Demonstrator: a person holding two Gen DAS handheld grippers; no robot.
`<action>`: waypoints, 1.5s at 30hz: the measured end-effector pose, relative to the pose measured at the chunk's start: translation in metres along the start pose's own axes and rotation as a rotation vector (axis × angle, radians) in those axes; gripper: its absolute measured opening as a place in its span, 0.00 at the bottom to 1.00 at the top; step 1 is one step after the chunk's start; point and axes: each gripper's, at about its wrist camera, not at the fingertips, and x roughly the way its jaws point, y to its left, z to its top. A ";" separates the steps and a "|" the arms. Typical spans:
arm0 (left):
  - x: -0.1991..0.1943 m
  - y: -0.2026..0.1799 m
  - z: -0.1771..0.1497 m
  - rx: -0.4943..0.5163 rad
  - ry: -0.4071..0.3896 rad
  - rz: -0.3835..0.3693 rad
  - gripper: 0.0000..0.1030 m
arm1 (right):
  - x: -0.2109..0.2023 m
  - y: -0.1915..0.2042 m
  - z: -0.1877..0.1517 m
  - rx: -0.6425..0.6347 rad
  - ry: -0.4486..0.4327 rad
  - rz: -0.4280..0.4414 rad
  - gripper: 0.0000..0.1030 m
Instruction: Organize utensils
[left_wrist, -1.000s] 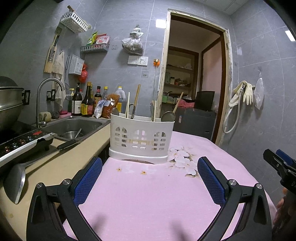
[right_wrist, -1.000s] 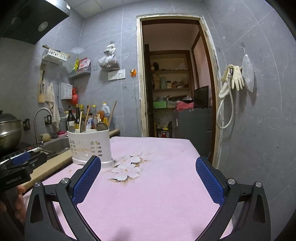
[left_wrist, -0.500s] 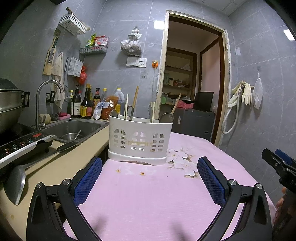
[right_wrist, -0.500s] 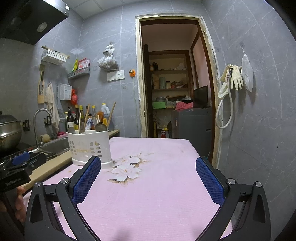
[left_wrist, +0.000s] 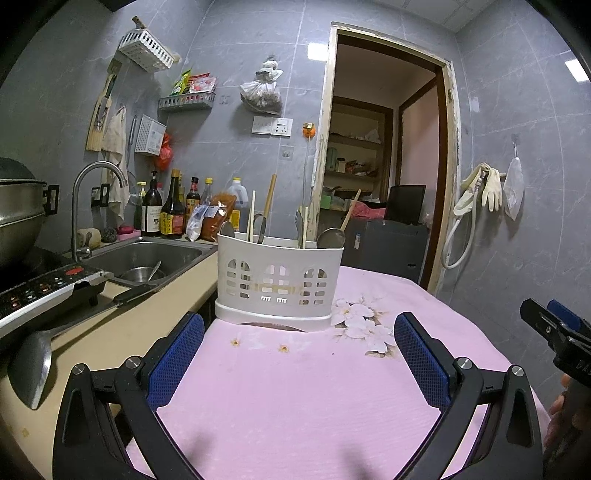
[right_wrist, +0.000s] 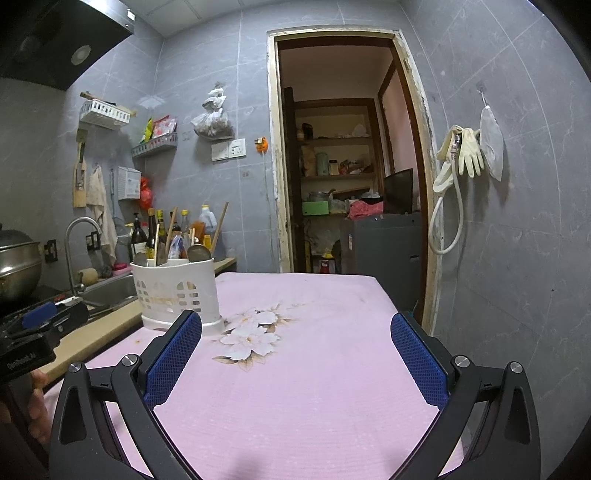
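My left claw (left_wrist: 299, 332) and right claw (right_wrist: 295, 332), both spread wide and empty, hover over the pink table (left_wrist: 295, 387); the white utensil caddy (left_wrist: 279, 275), holding utensils, stands at its far left edge.

Both wrist views face doorway; share utensil caddy (left_wrist: 279, 277), left nearer.

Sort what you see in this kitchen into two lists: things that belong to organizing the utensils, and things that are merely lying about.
Belongs to the job:
- caddy
- chopsticks
- spoon
- left gripper, open
- right gripper, open

Lying about:
- bottles
- sink
- ladle on the counter
- pot
- gloves
- tablecloth
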 end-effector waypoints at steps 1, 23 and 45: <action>-0.001 0.000 0.001 -0.002 0.000 -0.001 0.98 | 0.000 0.000 0.000 0.000 -0.001 -0.001 1.00; -0.004 -0.005 0.004 0.002 -0.004 0.003 0.98 | 0.000 0.000 0.001 0.000 -0.002 -0.003 1.00; -0.004 -0.002 0.004 0.000 0.001 0.002 0.98 | -0.003 0.001 0.002 0.001 -0.005 -0.003 1.00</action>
